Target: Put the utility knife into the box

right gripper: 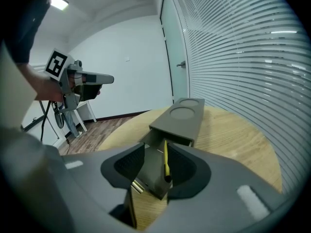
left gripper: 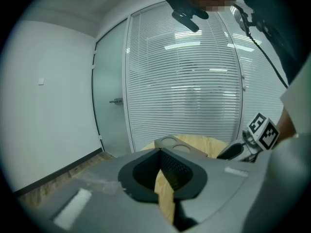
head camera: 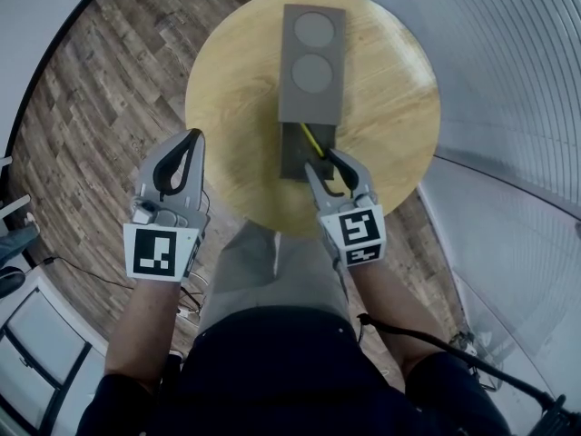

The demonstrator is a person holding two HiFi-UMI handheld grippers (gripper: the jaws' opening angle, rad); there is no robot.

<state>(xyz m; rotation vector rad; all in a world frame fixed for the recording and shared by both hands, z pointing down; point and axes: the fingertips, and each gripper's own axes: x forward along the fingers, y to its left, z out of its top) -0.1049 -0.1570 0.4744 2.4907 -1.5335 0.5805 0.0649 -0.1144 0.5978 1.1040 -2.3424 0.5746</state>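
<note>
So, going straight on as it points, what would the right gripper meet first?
Most likely the pulled-out tray of the dark grey box, where the slim yellow utility knife lies; the right gripper's open jaws flank its near end.

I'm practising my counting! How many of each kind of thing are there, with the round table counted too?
box: 1
utility knife: 1
grippers: 2 (left gripper, right gripper)
table: 1
Total: 5
</note>
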